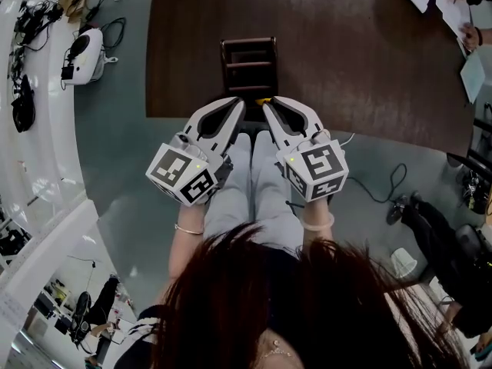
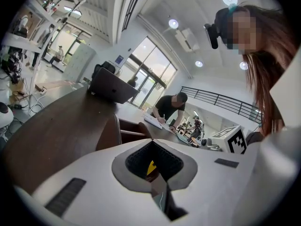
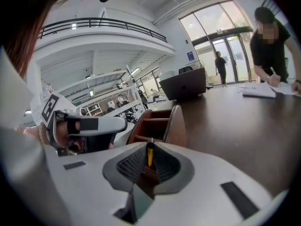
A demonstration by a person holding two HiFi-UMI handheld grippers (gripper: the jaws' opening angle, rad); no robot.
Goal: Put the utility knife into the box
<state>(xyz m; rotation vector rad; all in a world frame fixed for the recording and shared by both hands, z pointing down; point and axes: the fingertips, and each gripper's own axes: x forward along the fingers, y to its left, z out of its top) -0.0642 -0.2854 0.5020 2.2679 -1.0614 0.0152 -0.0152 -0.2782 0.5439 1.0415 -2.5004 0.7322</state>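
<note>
The wooden box (image 1: 247, 61) with open compartments stands at the near edge of the dark table (image 1: 346, 44); it also shows as box (image 2: 123, 132) and box (image 3: 155, 121). I hold both grippers over my lap, tips toward the box. The yellow and black utility knife (image 1: 264, 100) sits at the tip of my right gripper (image 1: 267, 105). In the right gripper view the knife (image 3: 150, 153) stands thin and upright between the shut jaws of the right gripper (image 3: 150, 142). My left gripper (image 1: 240, 104) is shut and holds nothing; through its jaw opening a yellow bit of the knife (image 2: 151, 167) shows.
A person writes on papers (image 1: 470, 74) at the table's far right. A laptop (image 3: 183, 84) stands farther along the table. Cables (image 1: 384, 187) lie on the floor at right, and a white device (image 1: 83, 54) sits at left.
</note>
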